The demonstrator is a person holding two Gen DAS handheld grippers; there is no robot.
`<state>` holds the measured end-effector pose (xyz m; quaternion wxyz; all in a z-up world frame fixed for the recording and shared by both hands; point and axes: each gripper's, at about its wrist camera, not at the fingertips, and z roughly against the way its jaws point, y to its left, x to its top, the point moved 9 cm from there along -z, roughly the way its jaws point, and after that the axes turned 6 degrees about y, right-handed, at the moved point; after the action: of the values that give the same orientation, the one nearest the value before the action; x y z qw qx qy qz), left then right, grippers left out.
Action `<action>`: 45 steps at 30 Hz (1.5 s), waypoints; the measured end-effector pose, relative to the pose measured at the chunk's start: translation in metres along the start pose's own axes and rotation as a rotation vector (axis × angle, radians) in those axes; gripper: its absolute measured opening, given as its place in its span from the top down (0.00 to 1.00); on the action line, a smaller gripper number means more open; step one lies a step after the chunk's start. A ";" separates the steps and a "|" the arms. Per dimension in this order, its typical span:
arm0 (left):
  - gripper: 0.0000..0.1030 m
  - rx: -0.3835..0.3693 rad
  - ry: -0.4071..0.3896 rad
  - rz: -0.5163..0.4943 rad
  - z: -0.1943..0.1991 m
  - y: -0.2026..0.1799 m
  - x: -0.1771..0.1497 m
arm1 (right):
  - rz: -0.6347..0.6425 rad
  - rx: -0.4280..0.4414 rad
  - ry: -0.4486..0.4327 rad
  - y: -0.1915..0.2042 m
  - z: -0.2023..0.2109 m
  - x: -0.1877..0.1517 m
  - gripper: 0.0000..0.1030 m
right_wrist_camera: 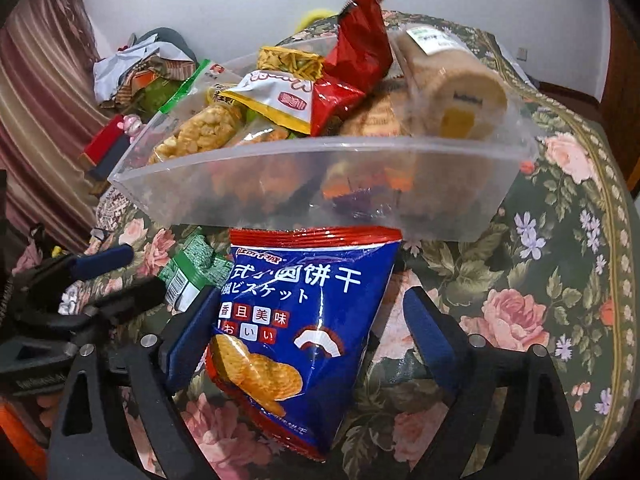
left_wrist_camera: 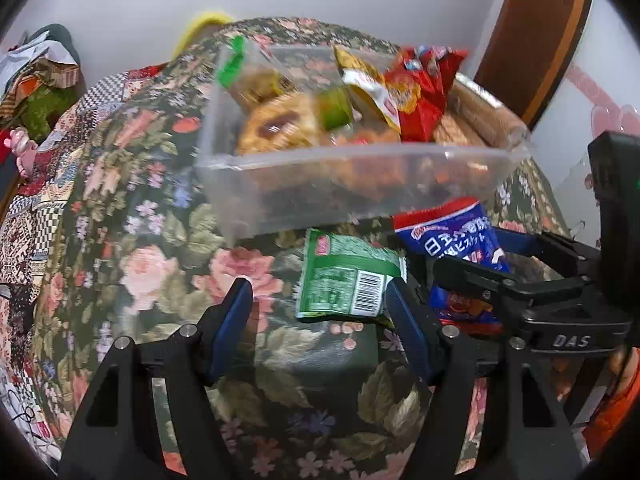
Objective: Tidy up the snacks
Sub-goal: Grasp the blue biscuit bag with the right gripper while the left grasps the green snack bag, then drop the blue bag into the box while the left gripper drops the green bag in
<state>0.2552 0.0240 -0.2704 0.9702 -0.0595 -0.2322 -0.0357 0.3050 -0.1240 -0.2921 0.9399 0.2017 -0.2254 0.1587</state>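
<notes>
Left wrist: my left claw (left_wrist_camera: 320, 300) gapes wide around the small green foil snack packet (left_wrist_camera: 346, 282) on the floral-cloth table (left_wrist_camera: 132, 240), just in front of the clear plastic bin (left_wrist_camera: 340, 184).

Right wrist: my right claw (right_wrist_camera: 308, 322) gapes wide, straddling the blue biscuit bag (right_wrist_camera: 296, 320), just before that bin.
</notes>
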 end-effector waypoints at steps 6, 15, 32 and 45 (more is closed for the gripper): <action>0.33 -0.030 0.027 0.006 -0.016 -0.011 0.001 | 0.019 0.033 -0.017 -0.002 0.008 -0.006 0.31; 0.50 -0.005 -0.022 -0.031 -0.023 -0.026 0.002 | 0.031 -0.040 -0.080 -0.002 0.020 -0.006 0.42; 0.57 -0.061 -0.135 -0.020 0.052 -0.023 0.002 | 0.042 -0.055 -0.167 0.004 0.064 -0.006 0.44; 0.57 -0.047 -0.258 0.014 0.094 -0.014 0.044 | 0.063 -0.024 -0.331 0.022 0.104 0.044 0.44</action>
<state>0.2508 0.0202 -0.1665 0.9309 -0.0881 -0.3536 -0.0266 0.2963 -0.1430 -0.1794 0.8868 0.2067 -0.3850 0.1502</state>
